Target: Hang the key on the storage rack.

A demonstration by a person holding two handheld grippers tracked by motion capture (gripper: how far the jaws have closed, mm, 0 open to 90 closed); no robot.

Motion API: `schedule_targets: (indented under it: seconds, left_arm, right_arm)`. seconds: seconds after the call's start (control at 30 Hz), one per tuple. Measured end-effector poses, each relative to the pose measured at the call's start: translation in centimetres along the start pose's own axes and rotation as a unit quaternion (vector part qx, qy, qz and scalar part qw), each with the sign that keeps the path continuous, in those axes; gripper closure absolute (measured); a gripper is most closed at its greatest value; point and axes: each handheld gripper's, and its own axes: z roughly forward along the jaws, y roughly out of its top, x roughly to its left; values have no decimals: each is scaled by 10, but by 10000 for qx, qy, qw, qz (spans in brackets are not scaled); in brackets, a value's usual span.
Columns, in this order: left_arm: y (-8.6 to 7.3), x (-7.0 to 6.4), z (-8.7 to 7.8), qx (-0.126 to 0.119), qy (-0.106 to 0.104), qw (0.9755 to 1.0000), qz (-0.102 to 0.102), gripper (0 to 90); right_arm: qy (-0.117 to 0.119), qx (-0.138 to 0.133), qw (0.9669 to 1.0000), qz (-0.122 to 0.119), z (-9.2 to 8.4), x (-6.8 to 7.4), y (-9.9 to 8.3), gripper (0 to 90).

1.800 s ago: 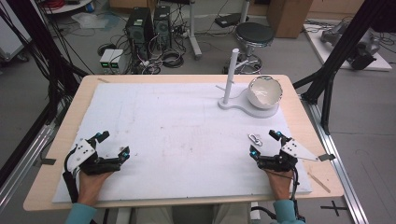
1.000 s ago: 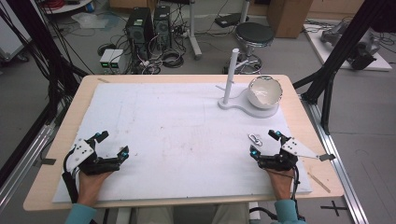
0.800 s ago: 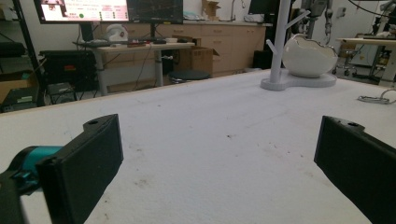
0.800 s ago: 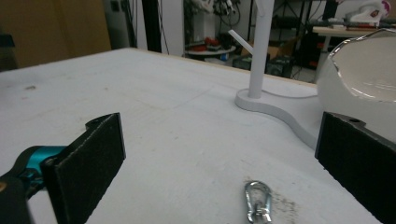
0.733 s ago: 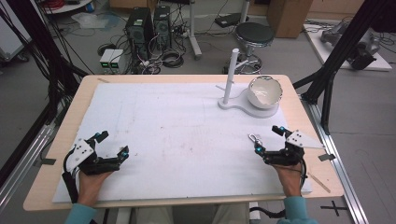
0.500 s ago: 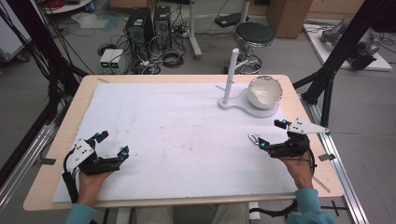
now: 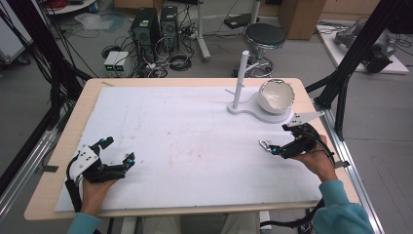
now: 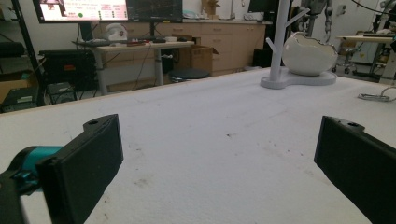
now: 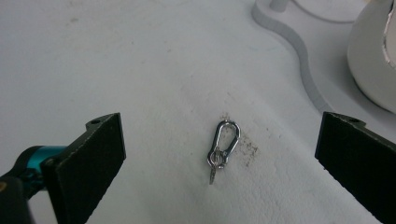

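White mat (image 9: 116, 70), small carabiner (image 9: 223, 146)

Grey floor (image 7: 58, 97), black stool (image 7: 265, 35), cables (image 7: 178, 61).

Person's wearing teal sleeves (image 7: 341, 207) on both arms. Both grippers are looking mostly black with little teal bits near the jaws: the left gripper (image 7: 117, 153) is sporting a pale grey plate (image 7: 82, 160) on top, the right gripper (image 7: 278, 146) a grey three-cornered plate (image 7: 302, 118). A black cable (image 7: 287, 223) is trailing off it.
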Motion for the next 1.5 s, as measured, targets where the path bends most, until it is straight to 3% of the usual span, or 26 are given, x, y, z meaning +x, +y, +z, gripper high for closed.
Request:
schedule_targets:
  seconds: [0.17,0.37,0.43,0.57,0.63,0.73,0.87,1.07,1.17,1.33,1.5]
  left_arm:
    - [0,0,0,9,-24,10000,19,17]
    - [0,0,0,19,-30,10000,28,17]
    - [0,0,0,20,-29,10000,33,17]
    - [0,0,0,13,-29,10000,30,17]
    - [0,0,0,16,-33,10000,29,17]
    - [0,0,0,20,-27,10000,39,17]
    - [0,0,0,14,-42,10000,29,17]
    - [0,0,0,17,-38,10000,36,17]
    - [0,0,0,12,-44,10000,33,17]
    - [0,0,0,9,-51,10000,32,17]
    - [0,0,0,9,-53,10000,35,17]
  right_arm:
    - [113,454,9989,-65,10,-4,3,9]
    - [231,820,9964,32,21,-9,1,11]
    - [282,965,9949,0,23,-9,0,60]
    - [309,1091,9935,-2,27,-10,-1,72]
    - [354,1128,9930,-3,27,-10,-1,156]
    - [381,1175,9923,13,29,-11,0,180]
    - [474,1375,9894,17,32,-12,-1,309]
    - [540,1588,9858,-83,38,-11,0,418]
    - [598,1691,9838,-18,39,-11,0,485]
    - [576,1803,9819,-55,41,-12,0,599]
    - [506,1798,9824,-94,42,-12,0,676]
